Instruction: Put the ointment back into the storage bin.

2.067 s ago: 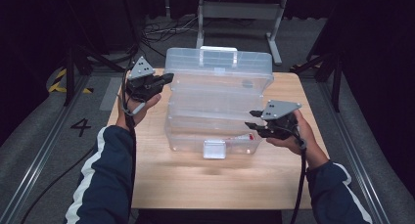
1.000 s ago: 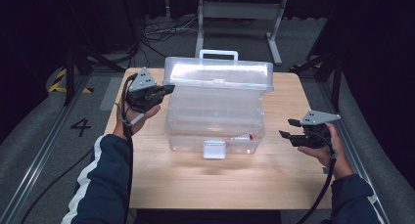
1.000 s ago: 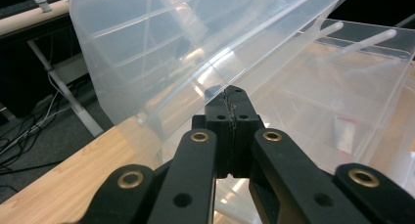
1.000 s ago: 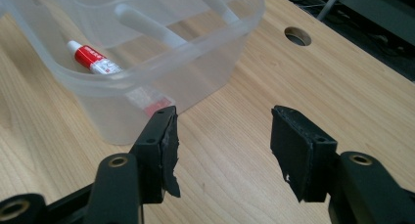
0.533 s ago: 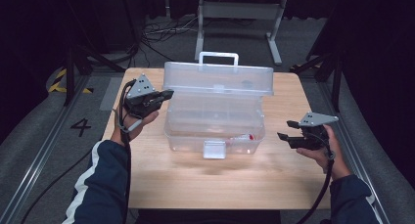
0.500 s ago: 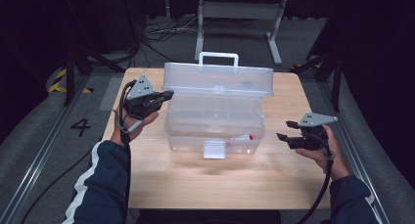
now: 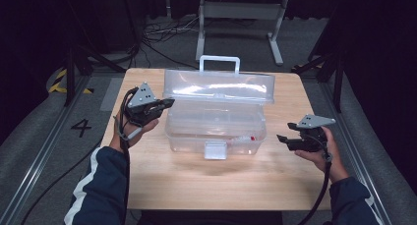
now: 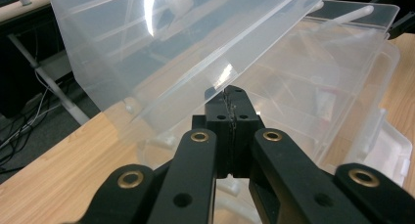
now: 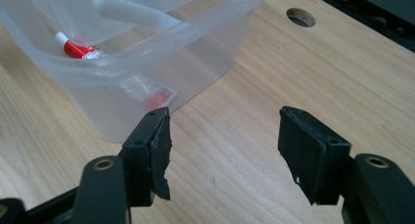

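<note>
As lid (image 7: 219,87) rose higher, right claw (image 7: 281,137) opened, empty.

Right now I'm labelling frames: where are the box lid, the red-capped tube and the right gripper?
box lid (image 7: 219,87), high view, its clear top panel.
red-capped tube (image 9: 74,48), right gripper view, its red end.
right gripper (image 9: 222,148), right gripper view, between its open jaws.

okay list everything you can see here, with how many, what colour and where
storage box: one, clear plastic, middle of the table, open
lid: one, clear, white handle, raised at the back of the box
latch: one, white, front of the box
tube: one, red and white, inside the box
table: one, light wood
metal stand: one, grey, on the floor behind the table
left gripper: one, black, shut on the lid's left edge
right gripper: one, black, open, right of the box
sleeves: two, dark blue, bottom corners
</note>
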Demonstrator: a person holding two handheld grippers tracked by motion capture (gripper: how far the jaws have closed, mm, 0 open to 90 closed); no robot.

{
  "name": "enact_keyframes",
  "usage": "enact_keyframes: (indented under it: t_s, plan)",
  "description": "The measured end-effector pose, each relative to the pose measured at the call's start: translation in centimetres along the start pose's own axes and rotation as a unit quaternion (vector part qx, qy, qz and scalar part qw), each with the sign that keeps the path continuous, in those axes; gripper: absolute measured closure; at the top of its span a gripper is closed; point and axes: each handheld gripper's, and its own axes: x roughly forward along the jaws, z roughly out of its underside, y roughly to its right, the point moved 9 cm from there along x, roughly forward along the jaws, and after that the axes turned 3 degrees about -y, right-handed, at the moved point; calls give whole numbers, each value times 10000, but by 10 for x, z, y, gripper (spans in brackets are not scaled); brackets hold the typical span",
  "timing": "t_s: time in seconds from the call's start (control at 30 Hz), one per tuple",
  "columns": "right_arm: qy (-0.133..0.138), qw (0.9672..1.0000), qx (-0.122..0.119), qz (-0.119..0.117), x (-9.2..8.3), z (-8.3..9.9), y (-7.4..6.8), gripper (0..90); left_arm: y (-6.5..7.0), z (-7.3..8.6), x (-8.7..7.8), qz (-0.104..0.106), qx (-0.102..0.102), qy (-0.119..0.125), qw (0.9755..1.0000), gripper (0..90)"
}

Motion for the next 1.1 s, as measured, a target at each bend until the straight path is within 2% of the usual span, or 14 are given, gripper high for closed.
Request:
enact_keyframes:
  t_s: [0.07, 0.17, 0.23, 0.3, 0.53, 0.67, 0.9, 1.1]
  plan:
    - [-7, 10000, 18, 9, 0, 1, 0, 378, 2, 3, -1, -2, -8, -15, 10000, 900]
    - [172, 9998, 50, 20, -3, -5, -3, 393, 5, 6, 0, 46, -66, -24, 10000, 900]
    - [348, 9994, -41, 56, -6, -12, -7, 400, 7, 10, 0, 48, -75, -15, 10000, 900]
    - [403, 9991, -87, 39, -7, -15, -11, 401, 8, 12, 0, 70, -78, 0, 9999, 900]
    - [421, 9990, -173, -10, -5, -17, -17, 402, 12, 19, 1, 98, -80, -70, 9999, 900]
    - [540, 9983, -205, -22, -9, -21, -21, 404, 16, 24, 0, 97, -52, -177, 9998, 900]
    - [550, 9982, -216, -56, -10, -22, -24, 404, 19, 31, -1, 82, -13, -302, 9995, 900]
    - [509, 9984, -237, -92, -8, -21, -26, 404, 21, 33, -3, 99, -3, -312, 9995, 900]
